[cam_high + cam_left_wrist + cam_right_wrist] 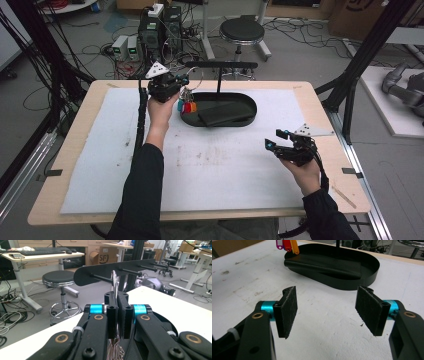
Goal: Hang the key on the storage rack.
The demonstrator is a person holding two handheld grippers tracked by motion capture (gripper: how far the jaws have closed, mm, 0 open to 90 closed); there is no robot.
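Note:
My left gripper (178,81) is shut on a metal key ring (115,282), held over the left end of a black oval tray (250,100). Coloured key tags (187,106) hang below it, and keys (115,350) dangle under the jaws. A black rack bar (100,272) with several pegs stands on a post above the tray. The ring's top is at the tip of the nearest peg (101,278); I cannot tell whether it is threaded on. My right gripper (273,139) hovers open over the white mat at the right, its pads (288,310) with nothing between them.
A dark flat sheet (225,114) lies inside the tray (372,270). The tags (287,245) hang by the tray's far left rim. The white mat (215,170) covers most of the wooden table. Behind the table stand a black stool (242,31) and cabled boxes.

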